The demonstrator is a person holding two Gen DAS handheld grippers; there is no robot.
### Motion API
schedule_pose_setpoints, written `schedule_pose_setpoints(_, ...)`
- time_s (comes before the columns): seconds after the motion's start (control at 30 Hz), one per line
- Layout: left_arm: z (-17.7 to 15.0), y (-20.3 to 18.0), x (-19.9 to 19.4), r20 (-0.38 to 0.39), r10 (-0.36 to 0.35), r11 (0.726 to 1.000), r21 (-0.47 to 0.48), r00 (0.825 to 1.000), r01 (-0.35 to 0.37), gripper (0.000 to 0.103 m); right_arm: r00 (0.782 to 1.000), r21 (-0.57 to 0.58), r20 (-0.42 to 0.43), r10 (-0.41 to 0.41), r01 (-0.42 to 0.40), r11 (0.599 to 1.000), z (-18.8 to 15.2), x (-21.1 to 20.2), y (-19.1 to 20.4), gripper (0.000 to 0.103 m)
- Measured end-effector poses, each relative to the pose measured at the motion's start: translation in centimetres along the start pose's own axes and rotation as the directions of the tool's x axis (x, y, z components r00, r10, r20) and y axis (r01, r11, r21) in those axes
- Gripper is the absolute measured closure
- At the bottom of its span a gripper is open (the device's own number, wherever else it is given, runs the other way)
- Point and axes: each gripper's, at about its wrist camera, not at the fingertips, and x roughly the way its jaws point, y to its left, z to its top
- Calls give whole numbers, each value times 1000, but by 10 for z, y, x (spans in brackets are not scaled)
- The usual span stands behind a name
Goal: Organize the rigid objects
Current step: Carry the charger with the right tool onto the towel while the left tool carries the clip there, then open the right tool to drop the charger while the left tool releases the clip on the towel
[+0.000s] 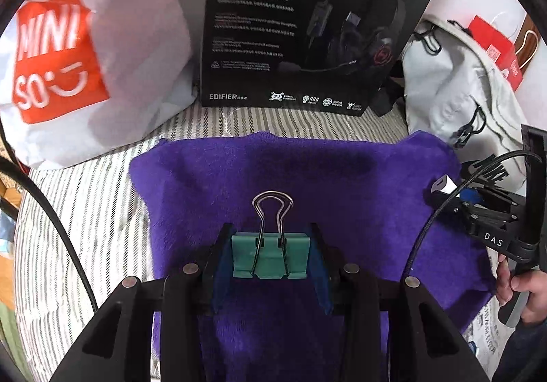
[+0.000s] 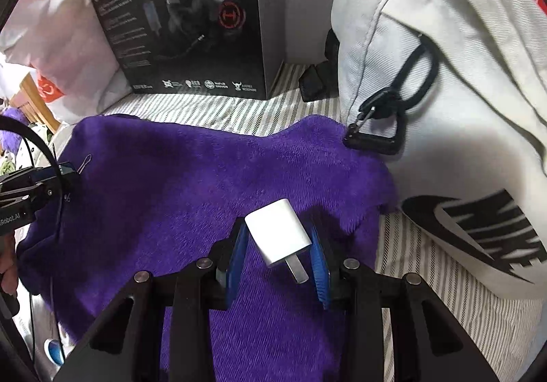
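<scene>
A green binder clip with silver wire handles is pinched between the blue pads of my left gripper, which is shut on it above a purple fleece cloth. In the right wrist view a white plug adapter, prongs toward the camera, sits tilted between the blue pads of my right gripper, shut on it over the same purple cloth. The right gripper with the white adapter shows at the right edge of the left view. The left gripper shows at the left edge of the right view.
A black headset box stands behind the cloth on a striped sheet. A white shopping bag with an orange logo is at the left. A white backpack crowds the cloth's right edge. A hand holds the right gripper's handle.
</scene>
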Motion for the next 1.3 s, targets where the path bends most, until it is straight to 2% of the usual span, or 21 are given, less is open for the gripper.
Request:
schedule_pose_setpoints(0.3, 3, -8, 23, -54, 32, 999, 22, 998, -31, 64, 999, -5, -40, 7, -7, 1000, 2, 15, -1, 67)
schedule_pose_setpoints(0.57, 0, -16, 29, -57, 73, 995, 65, 996, -70, 64, 999, -49, -45, -7, 5, 999, 2, 16, 4, 65)
schedule_pose_setpoints(0.63, -3, -16, 29, -60, 68, 996, 65, 996, -64, 58, 999, -51, -48, -7, 5, 999, 3, 19, 6, 60)
schedule_pose_setpoints(0.7, -7, -16, 27, -66, 52, 997, 58, 996, -49, 46, 999, -58, -52, -8, 5, 998, 1, 17, 6, 56)
schedule_pose_setpoints(0.77, -12, -18, 25, -57, 58, 997, 56, 997, -55, 45, 999, -66, -47, -19, 16, 998, -2, 12, 7, 51)
schedule_pose_setpoints(0.83, -19, -18, 22, -54, 70, 996, 63, 996, -67, 45, 999, -66, -43, -17, 14, 998, -5, 7, 7, 51)
schedule_pose_setpoints(1.0, -35, -15, 1, -48, 49, 998, 38, 998, -47, 45, 999, -51, -20, -27, 26, 998, -17, -17, 9, 50)
schedule_pose_setpoints(1.1, -46, -17, -22, -13, 43, 998, 54, 999, -42, 45, 999, -47, 5, -32, 32, 998, -30, -39, 12, 48)
schedule_pose_setpoints(1.17, -55, -21, -42, 17, 32, 997, 69, 999, -33, 45, 999, -46, 28, -37, 38, 998, -40, -56, 13, 44)
schedule_pose_setpoints(1.23, -65, -25, -62, 58, -18, 997, 78, 998, 14, 45, 998, -39, 52, -39, 41, 998, -51, -73, 16, 43)
schedule_pose_setpoints(1.3, -74, -30, -73, 61, -45, 995, 88, 997, 39, 45, 997, -33, 71, -31, 33, 999, -60, -87, 16, 43)
